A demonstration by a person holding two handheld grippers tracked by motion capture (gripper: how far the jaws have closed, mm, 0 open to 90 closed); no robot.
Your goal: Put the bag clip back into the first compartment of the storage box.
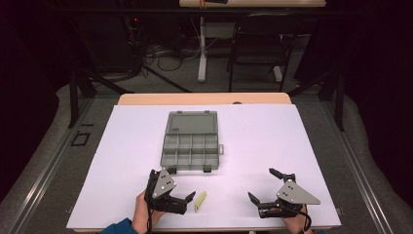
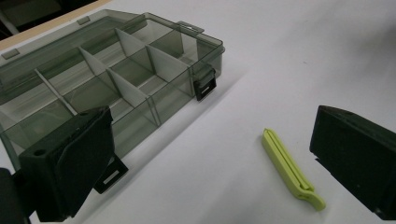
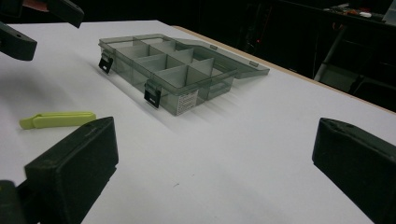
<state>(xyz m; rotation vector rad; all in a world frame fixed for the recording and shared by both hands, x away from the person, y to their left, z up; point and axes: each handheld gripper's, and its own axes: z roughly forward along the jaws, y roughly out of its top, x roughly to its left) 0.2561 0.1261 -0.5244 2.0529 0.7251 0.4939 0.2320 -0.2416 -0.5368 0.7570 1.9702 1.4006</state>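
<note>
Left gripper (image 1: 182, 196) first: its jaws stand spread and empty, and the green clip (image 1: 200, 201) lies just to its right on the white table (image 1: 253, 136), apart from both pads. Seen from above, the clip's long axis runs nearly straight away from me. Farther right, my right gripper (image 1: 265, 187) is spread and empty too, well apart from the clip, so I judge the left the nearer. The compartment box (image 1: 190, 141) sits open beyond.

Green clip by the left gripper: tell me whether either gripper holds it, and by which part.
Nothing is held. The green clip lies flat on the white table, between the open jaws of the left gripper, untouched. The right gripper is open too.
</note>
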